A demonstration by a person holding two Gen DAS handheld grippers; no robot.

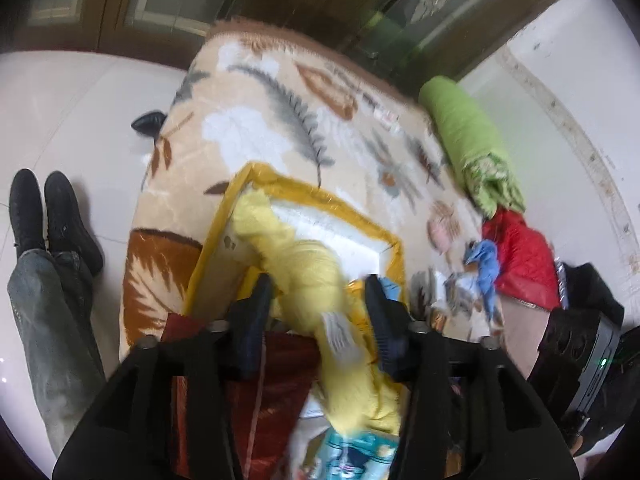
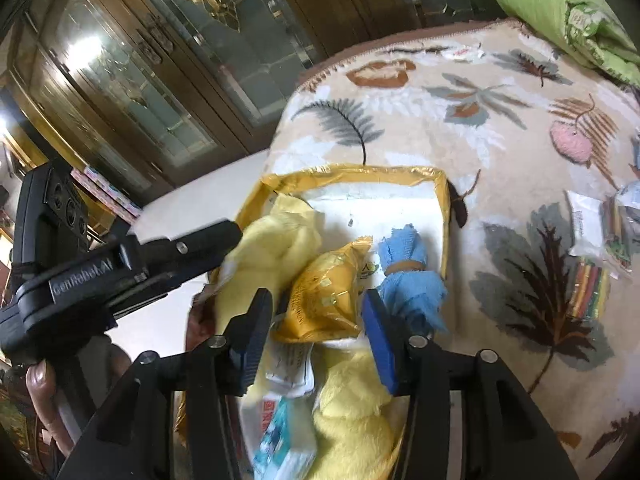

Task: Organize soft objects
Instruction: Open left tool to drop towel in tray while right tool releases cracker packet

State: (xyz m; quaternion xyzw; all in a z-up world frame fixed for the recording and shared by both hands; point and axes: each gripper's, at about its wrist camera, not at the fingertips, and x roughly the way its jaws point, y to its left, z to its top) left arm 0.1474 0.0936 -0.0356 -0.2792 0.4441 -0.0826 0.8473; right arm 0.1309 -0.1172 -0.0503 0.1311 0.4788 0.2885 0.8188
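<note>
A leaf-patterned blanket [image 1: 288, 120] covers the bed in both views. On it lies an open yellow-rimmed box [image 2: 440, 200] with a white floor.

Only the left wrist view shows the pale floor [image 1: 80, 92], a person's jeans and black shoes [image 1: 52, 216] beside the bed, and a red cloth [image 1: 524, 264] below the green roll [image 1: 468, 136]. Only the right wrist view shows the glass cabinet [image 2: 132, 76], packets [image 2: 600, 248] on the blanket right of the box, and what sits deep in the box: a tied blue cloth [image 2: 412, 280] and a yellow packet [image 2: 328, 292].

A yellow cloth [image 1: 316, 280] drapes over the box's near rim, partly inside. The left gripper [image 1: 320, 292] has its fingers wide, the cloth between them but the pads apart from it. The right gripper [image 2: 316, 308] stands open around the yellow packet, not pressing it; the blue cloth lies just beside its right finger.
</note>
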